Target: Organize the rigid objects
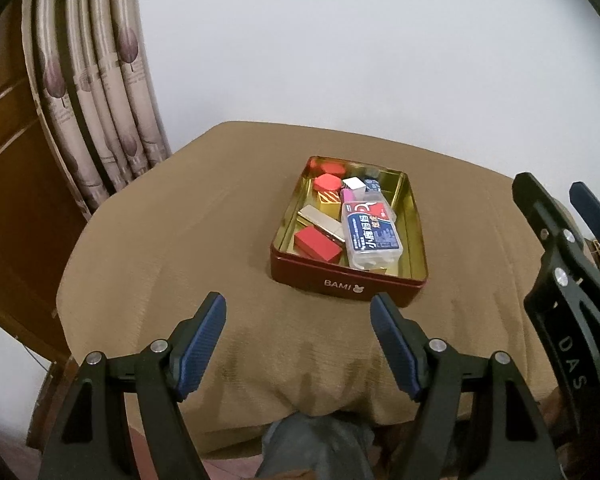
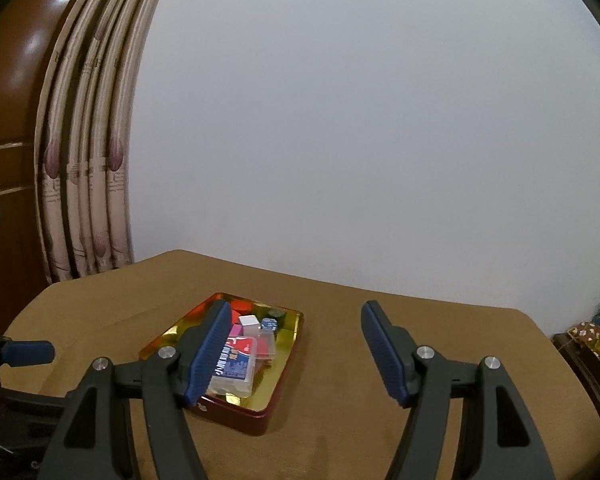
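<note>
A dark red tin [image 1: 332, 285] with a gold inside sits on the tan-covered table [image 1: 180, 240]. It holds red blocks [image 1: 317, 245], a striped yellow block [image 1: 329, 200], a silver box [image 1: 320, 220], a white block [image 1: 355, 185] and a clear plastic case with a blue label [image 1: 370, 236]. My left gripper [image 1: 298, 344] is open and empty, in front of the tin. My right gripper [image 2: 296, 354] is open and empty, above the table right of the tin [image 2: 256, 416]; it also shows at the right of the left wrist view [image 1: 556, 204].
A patterned curtain [image 1: 88, 92] and a brown wooden door [image 1: 4, 168] stand at the left. A white wall [image 2: 360, 120] is behind the table. Cluttered items [image 2: 596, 340] sit at the far right. A person's knee [image 1: 316, 440] shows below the table's front edge.
</note>
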